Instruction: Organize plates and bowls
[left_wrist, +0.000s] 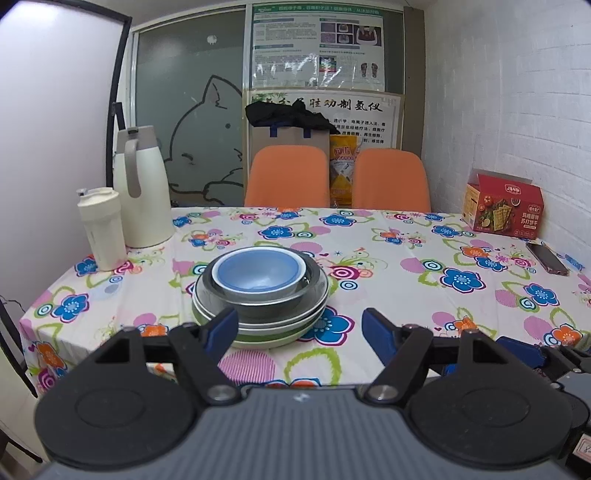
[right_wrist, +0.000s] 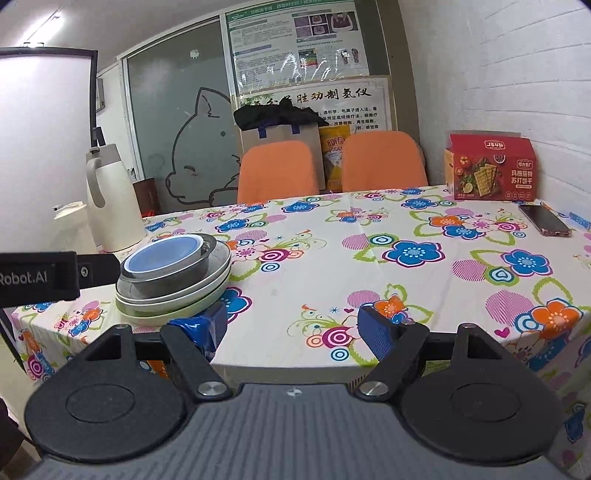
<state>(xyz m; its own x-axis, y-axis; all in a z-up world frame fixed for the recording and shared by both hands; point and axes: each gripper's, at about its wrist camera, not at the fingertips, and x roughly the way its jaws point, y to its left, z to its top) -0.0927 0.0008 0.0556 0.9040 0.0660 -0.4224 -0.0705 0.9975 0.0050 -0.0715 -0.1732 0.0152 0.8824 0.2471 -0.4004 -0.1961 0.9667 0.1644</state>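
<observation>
A blue bowl (left_wrist: 260, 271) sits inside a metal bowl (left_wrist: 275, 299), which rests on a stack of pale green-rimmed plates (left_wrist: 266, 332) on the flowered tablecloth. The stack also shows in the right wrist view: blue bowl (right_wrist: 164, 256), metal bowl (right_wrist: 173, 278), plates (right_wrist: 173, 302). My left gripper (left_wrist: 300, 332) is open and empty, just in front of the stack near the table's front edge. My right gripper (right_wrist: 293, 328) is open and empty, to the right of the stack over the front edge.
A white thermos jug (left_wrist: 138, 188) and a white tumbler (left_wrist: 101, 227) stand at the left. A red cracker box (left_wrist: 504, 205) and a phone (left_wrist: 546, 258) lie at the right by the brick wall. Two orange chairs (left_wrist: 288, 175) stand behind the table.
</observation>
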